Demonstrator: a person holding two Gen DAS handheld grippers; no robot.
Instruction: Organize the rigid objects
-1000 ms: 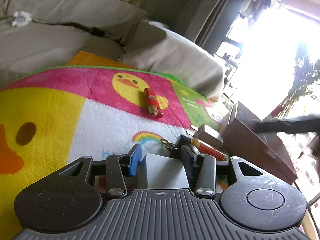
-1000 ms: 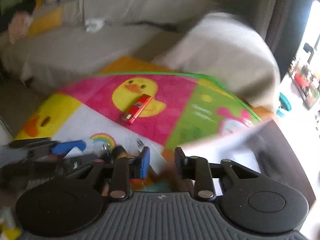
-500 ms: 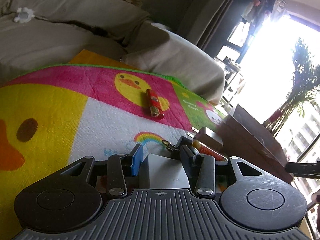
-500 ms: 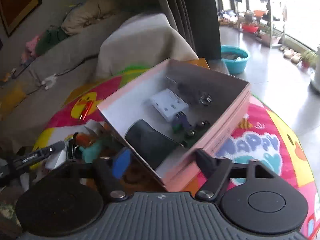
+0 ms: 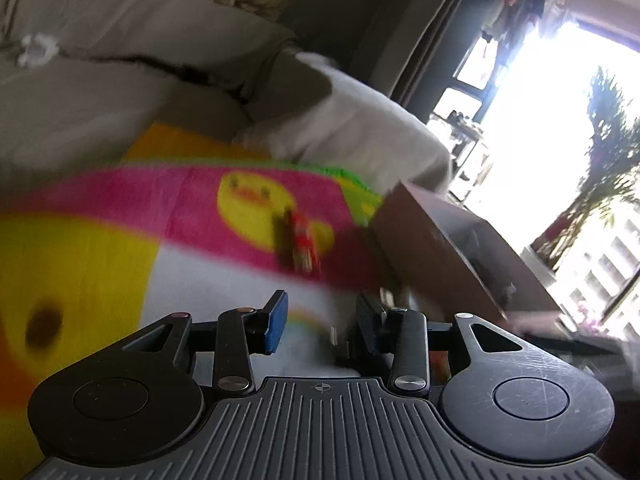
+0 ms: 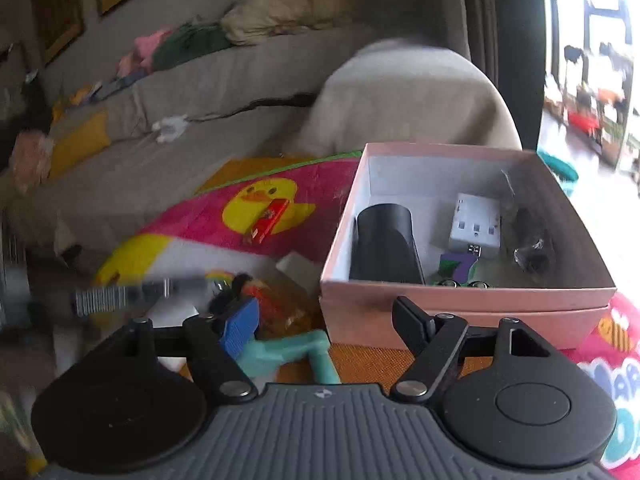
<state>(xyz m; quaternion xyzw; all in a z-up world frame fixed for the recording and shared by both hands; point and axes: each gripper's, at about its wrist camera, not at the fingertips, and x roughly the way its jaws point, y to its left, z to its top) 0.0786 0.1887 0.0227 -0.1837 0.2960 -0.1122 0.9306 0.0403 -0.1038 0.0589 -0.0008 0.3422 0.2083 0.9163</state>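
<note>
Mostly the left wrist view is smeared by motion, so small things are hard to read. The left gripper hangs low over the duck-patterned mat and its jaws are closing; a pale blurred shape sits low between the fingers, but I cannot tell what it is or whether the pads press on it. Beyond the fingers a red lighter lies on the yellow duck print, streaked by blur. To the right stands the pink box, dark here against a washed-out bright window, its near end hidden behind the gripper.

From the right wrist, the picture is sharper. The right gripper stands spread wide, though its jaws are closing, and the pads grip nothing: only part of a teal plastic piece lies on the mat between the fingers, its lower end hidden under the gripper body. The box sits just beyond the right finger, open, holding a black cylinder, a white socket block, a dark wrapped item too blurred to name, and a purple and green piece half hidden by the near wall. Left of the box lie a small white block and a blurred orange item; the lighter lies farther off. A grey sofa fills the far side.
</note>
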